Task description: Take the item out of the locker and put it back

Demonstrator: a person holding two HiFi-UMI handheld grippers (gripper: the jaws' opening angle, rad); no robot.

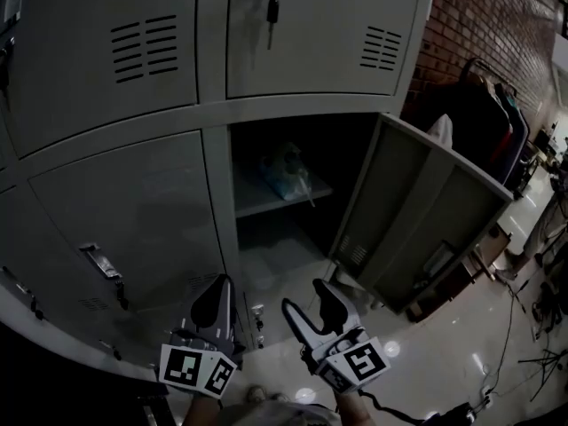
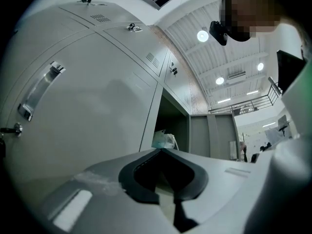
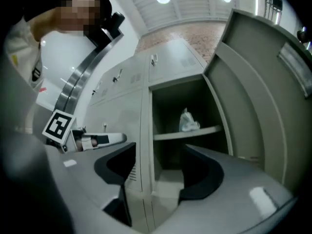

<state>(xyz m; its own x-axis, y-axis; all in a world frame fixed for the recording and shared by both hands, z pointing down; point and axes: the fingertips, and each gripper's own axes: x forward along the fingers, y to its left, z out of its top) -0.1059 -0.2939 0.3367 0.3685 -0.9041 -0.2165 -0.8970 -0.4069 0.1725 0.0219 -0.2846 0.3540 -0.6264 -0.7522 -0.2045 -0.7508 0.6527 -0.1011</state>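
Note:
The item, a pale bluish plastic bag (image 1: 286, 171), lies on the shelf (image 1: 266, 198) inside the open locker; it also shows in the left gripper view as the bag (image 2: 165, 139) and in the right gripper view as the bag (image 3: 188, 121). The locker door (image 1: 426, 220) stands swung out to the right. Both grippers hang low in front of the locker, well short of the bag. My left gripper (image 1: 219, 284) is shut with nothing in it, its tips meeting (image 2: 162, 151). My right gripper (image 1: 306, 298) stands open and empty, its jaws framing the locker opening (image 3: 158, 150).
A closed locker door with a handle (image 1: 102, 260) is at the left. Keys (image 1: 271, 3) hang from the upper locker door. A brick wall and a clothes rack (image 1: 484, 105) stand at the right, with cables (image 1: 532, 327) on the shiny floor.

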